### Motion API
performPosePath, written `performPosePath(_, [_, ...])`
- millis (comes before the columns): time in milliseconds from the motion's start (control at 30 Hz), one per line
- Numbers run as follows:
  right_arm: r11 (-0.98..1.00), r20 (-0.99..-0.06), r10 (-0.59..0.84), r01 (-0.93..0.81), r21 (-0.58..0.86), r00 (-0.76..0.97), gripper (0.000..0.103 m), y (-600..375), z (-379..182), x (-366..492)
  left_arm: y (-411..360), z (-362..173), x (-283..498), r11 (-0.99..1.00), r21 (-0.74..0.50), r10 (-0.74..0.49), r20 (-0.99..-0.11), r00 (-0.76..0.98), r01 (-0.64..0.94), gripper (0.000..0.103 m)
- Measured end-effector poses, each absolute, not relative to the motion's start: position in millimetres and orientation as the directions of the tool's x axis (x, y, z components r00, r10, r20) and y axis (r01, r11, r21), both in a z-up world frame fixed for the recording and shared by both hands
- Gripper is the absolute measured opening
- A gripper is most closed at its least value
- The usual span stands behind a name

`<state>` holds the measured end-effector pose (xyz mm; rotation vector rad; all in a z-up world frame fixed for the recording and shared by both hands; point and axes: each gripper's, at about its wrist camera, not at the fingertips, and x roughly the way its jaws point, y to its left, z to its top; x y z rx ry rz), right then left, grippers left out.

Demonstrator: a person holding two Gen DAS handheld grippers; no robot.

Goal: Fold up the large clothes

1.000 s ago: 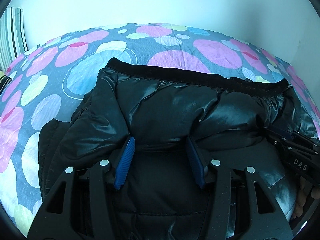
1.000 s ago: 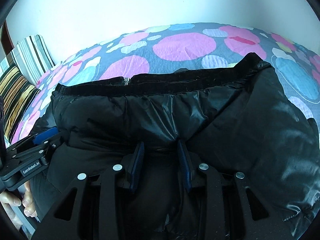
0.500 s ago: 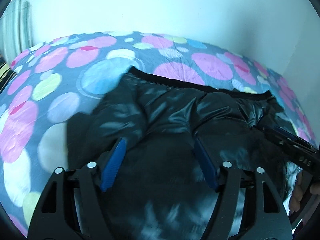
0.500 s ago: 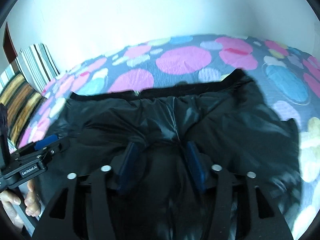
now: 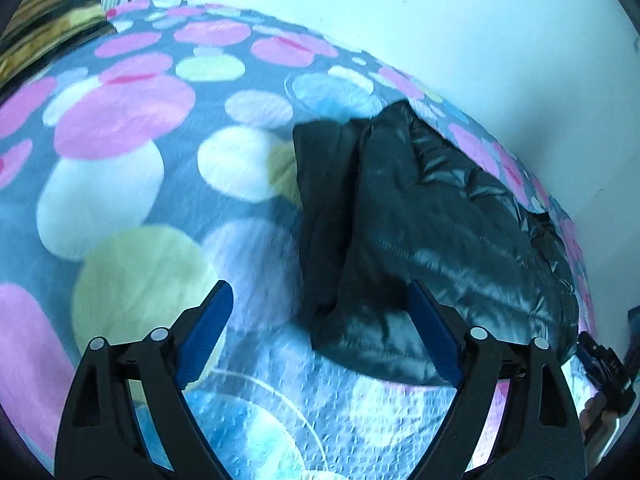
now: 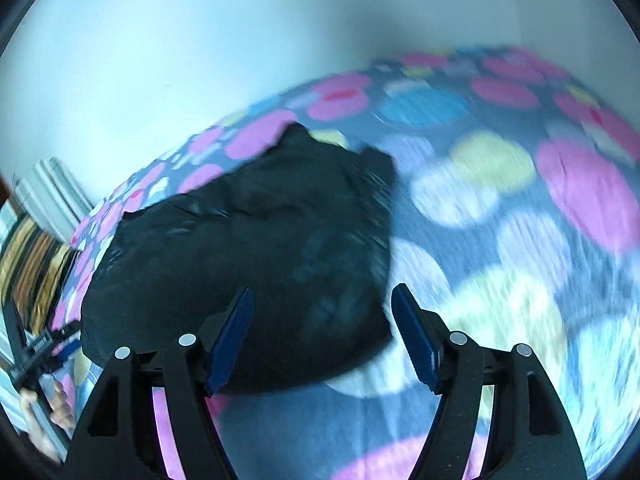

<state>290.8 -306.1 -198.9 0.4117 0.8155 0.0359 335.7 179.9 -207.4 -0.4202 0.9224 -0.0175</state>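
Note:
A shiny black puffer jacket (image 5: 432, 240) lies folded into a compact bundle on the spotted bedspread (image 5: 132, 184). It also shows in the right wrist view (image 6: 256, 248), which is blurred. My left gripper (image 5: 320, 336) is open and empty, lifted clear, with the bundle's near left corner between and beyond its blue pads. My right gripper (image 6: 322, 336) is open and empty, just short of the bundle's near right corner. Each gripper shows at the edge of the other's view, the right one (image 5: 604, 364) and the left one (image 6: 44, 348), each held in a hand.
The bed is covered with a grey spread of pink, blue, white and yellow circles. Striped pillows (image 5: 52, 12) lie at the head, also seen in the right wrist view (image 6: 36, 248). A white wall (image 5: 440, 20) runs along the far side of the bed.
Both grippers opened, let go of the jacket and pulled back and apart. The left view swung left, the right view swung right. The jacket now rests folded on the bed.

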Motion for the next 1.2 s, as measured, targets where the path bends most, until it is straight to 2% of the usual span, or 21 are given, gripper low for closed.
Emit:
performPosePath(133, [0.855, -0.694, 0.296, 0.143, 0.499, 0.657, 0.07, -319, -222, 298, 175, -218, 342, 0.881, -0.456, -0.306, -0.752, 0.584, -0.126, 0.091])
performPosePath(300, [0.848, -0.702, 0.315, 0.143, 0.511, 0.639, 0.074, -312, -235, 319, 160, -226, 357, 0.878, -0.472, -0.347, -0.747, 0.567, -0.084, 0.092])
performPosePath(433, [0.835, -0.706, 0.328, 0.157, 0.528, 0.628, 0.073, -313, -243, 328, 157, -232, 360, 0.857, -0.51, -0.388, -0.731, 0.561, -0.071, 0.07])
performPosePath(467, [0.831, -0.701, 0.337, 0.153, 0.536, 0.628, 0.063, -313, -245, 328, 156, -231, 359, 0.856, -0.513, -0.394, -0.726, 0.564, -0.062, 0.066])
performPosePath(500, [0.827, -0.695, 0.348, 0.144, 0.544, 0.629, 0.058, -312, -245, 327, 155, -229, 357, 0.857, -0.513, -0.397, -0.719, 0.571, -0.05, 0.058])
performPosePath(533, [0.827, -0.691, 0.352, 0.136, 0.545, 0.631, 0.048, -311, -245, 326, 154, -226, 355, 0.858, -0.513, -0.402, -0.711, 0.576, -0.034, 0.049])
performPosePath(567, [0.828, -0.684, 0.355, 0.125, 0.547, 0.637, 0.037, -310, -243, 325, 153, -223, 353, 0.859, -0.511, -0.403, -0.708, 0.58, -0.026, 0.046])
performPosePath(633, [0.821, -0.664, 0.372, 0.105, 0.562, 0.648, 0.028, -309, -238, 323, 150, -216, 350, 0.868, -0.497, -0.393, -0.704, 0.591, -0.014, 0.037])
performPosePath(700, [0.809, -0.65, 0.384, 0.1, 0.579, 0.656, 0.024, -311, -233, 318, 149, -209, 346, 0.873, -0.488, -0.389, -0.7, 0.599, -0.004, 0.033])
performPosePath(867, [0.821, -0.645, 0.375, 0.084, 0.565, 0.666, 0.022, -309, -224, 302, 146, -195, 323, 0.888, -0.46, -0.37, -0.71, 0.599, 0.004, 0.032])
performPosePath(1200, [0.828, -0.656, 0.39, 0.066, 0.557, 0.647, 0.022, -312, -218, 230, 151, -193, 247, 0.87, -0.493, -0.393, -0.712, 0.582, -0.016, 0.032])
